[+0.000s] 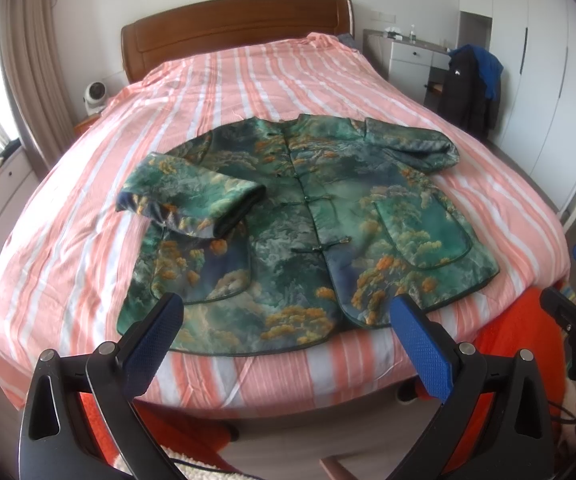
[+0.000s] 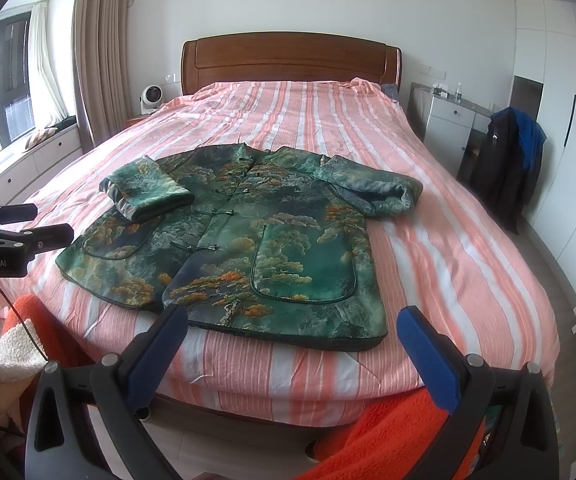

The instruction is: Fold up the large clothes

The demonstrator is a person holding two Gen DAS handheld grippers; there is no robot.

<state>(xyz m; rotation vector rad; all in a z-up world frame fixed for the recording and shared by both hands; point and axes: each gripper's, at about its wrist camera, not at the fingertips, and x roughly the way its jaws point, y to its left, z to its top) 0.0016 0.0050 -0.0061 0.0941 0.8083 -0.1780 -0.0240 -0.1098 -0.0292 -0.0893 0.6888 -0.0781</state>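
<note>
Lying front-up on the bed (image 1: 247, 80), near its foot edge: one green jacket (image 1: 300, 216) with a printed landscape of orange trees and pale clouds, knot buttons fastened down the centre, collar toward the wooden headboard (image 1: 231, 24).

Sleeves: both folded in short. One sleeve (image 1: 191, 196) is doubled over the chest on the window side, its dark-lined cuff showing; the other sleeve (image 1: 412, 144) is bent back at the shoulder on the wardrobe side.

Pockets: two patch pockets with dark piping, one on each front panel.

Bed cover: pink and white stripes, lightly creased.

Left tongs (image 1: 288, 340): blue-padded fingers spread wide, holding nothing, poised above the jacket's hem without touching it. In the right wrist view they appear at the left edge (image 2: 53, 226), over the side of the bed.

Right tongs (image 2: 292, 344): blue-padded fingers likewise parted and empty, just off the hem at the foot of the bed.

Surroundings: a small white fan (image 2: 151, 98) beside the headboard; a dark garment (image 2: 500, 164) hung over a chair by a white desk (image 2: 448, 120); orange fabric (image 2: 388, 432) below the foot of the bed.
</note>
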